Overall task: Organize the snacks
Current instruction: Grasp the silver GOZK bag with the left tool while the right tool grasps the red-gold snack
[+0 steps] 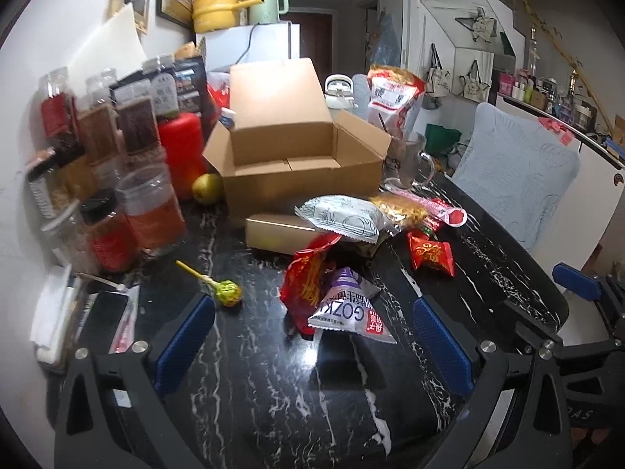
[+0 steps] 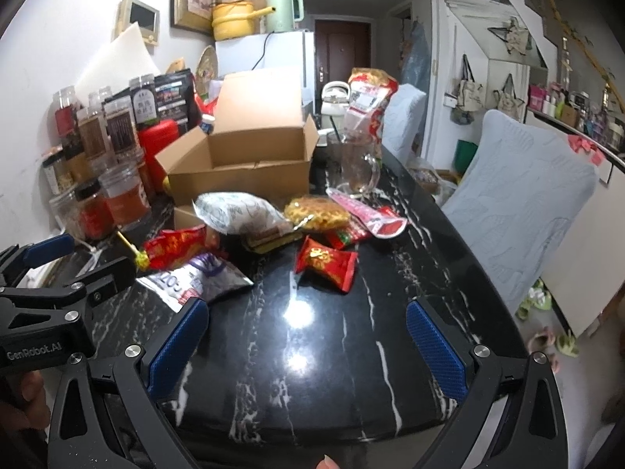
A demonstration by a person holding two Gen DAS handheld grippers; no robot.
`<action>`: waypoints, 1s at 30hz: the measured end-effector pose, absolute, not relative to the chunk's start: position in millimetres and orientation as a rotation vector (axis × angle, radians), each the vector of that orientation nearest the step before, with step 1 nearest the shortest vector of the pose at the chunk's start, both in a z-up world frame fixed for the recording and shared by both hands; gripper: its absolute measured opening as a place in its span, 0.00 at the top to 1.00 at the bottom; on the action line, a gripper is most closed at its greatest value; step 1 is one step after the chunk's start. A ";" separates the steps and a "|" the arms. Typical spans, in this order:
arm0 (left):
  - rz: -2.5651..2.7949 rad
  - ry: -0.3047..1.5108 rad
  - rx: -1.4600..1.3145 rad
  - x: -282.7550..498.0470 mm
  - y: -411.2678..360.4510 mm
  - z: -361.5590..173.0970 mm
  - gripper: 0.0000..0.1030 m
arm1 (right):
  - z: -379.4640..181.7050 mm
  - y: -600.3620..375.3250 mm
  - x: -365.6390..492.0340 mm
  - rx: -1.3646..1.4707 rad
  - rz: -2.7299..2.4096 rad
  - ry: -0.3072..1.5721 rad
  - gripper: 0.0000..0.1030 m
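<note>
Nearest in each wrist view, the left gripper [image 1: 312, 336] and right gripper [image 2: 306, 336] hang over the glossy black marble table [image 2: 332, 371] with their ribbed blue pads spread wide, nothing between them. From the right view the left tool's black body shows at the left edge, lettered "GenRobot.AI"; a fingertip is cut off at the bottom edge.

Just ahead of the left gripper lies a crinkled purple-and-white packet [image 1: 347, 308] reading "GOZK", the rest folded away, overlapping a red foil bag [image 1: 308, 273] whose gold print is too creased to read. A green-wrapped lollipop [image 1: 228, 293] on a yellow stick lies apart to its left. A small red candy packet [image 2: 326, 264] sits alone in front of the right gripper.

Behind these, a puffy white patterned pouch [image 1: 340, 215] rests on a gold rectangular box [image 1: 273, 230], partly hiding it, beside a clear bag of yellow noodles [image 2: 316, 213].

Farther back stands the open cardboard box [image 1: 297, 156], lid up, its floor bare as far as visible. Blurred spice jars [image 1: 113, 195] crowd its left; labels unreadable
</note>
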State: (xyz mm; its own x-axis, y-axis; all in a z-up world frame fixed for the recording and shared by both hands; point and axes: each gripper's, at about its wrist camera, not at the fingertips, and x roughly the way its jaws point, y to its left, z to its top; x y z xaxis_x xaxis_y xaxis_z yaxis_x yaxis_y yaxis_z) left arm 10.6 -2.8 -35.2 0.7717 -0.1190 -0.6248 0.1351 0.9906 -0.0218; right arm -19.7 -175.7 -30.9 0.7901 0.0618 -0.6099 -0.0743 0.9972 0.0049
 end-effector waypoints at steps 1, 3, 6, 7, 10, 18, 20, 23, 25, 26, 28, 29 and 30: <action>-0.147 0.687 0.025 15.4 -3.7 -38.1 0.00 | -34.8 -176.7 -15.2 -0.015 0.075 0.669 0.00; -0.163 0.706 0.016 24.8 -4.7 -43.1 0.00 | -40.1 -178.1 -8.3 -0.014 0.078 0.689 0.00; -0.167 0.723 0.015 35.4 -8.2 -47.0 0.00 | -45.4 -181.4 -0.8 -0.023 0.073 0.705 0.00; -0.169 0.727 0.016 38.2 -9.4 -47.8 0.00 | -47.5 -184.1 2.8 -0.020 0.071 0.714 0.00; -0.193 0.740 0.014 47.4 -14.9 -50.7 0.00 | -51.2 -191.9 12.3 0.003 0.068 0.736 0.00; -0.250 0.805 -0.046 69.2 -20.9 -73.6 0.00 | -59.8 -218.0 35.8 0.063 0.016 0.779 0.00; -0.244 0.819 -0.027 70.5 -22.1 -81.7 0.00 | -62.7 -223.8 42.3 0.074 0.005 0.793 0.00; -0.220 0.811 0.042 64.7 -25.4 -85.9 0.00 | -66.8 -228.7 49.2 0.080 -0.002 0.806 0.00; -0.240 0.838 0.031 63.6 -23.5 -92.2 0.00 | -69.5 -230.6 53.3 0.085 0.001 0.811 0.00; -0.251 0.858 0.022 64.0 -22.4 -96.5 0.00 | -70.5 -231.1 55.3 0.089 0.002 0.813 0.00; -0.265 0.898 0.011 66.7 -21.0 -105.7 0.00 | -72.4 -231.7 58.8 0.096 0.007 0.819 0.00; -0.267 0.916 0.008 67.4 -19.5 -108.2 0.00 | -73.8 -231.5 61.3 0.098 0.012 0.824 0.00; -0.268 0.919 -0.006 66.7 -16.7 -107.0 0.03 | -75.3 -231.0 63.5 0.097 0.017 0.829 0.00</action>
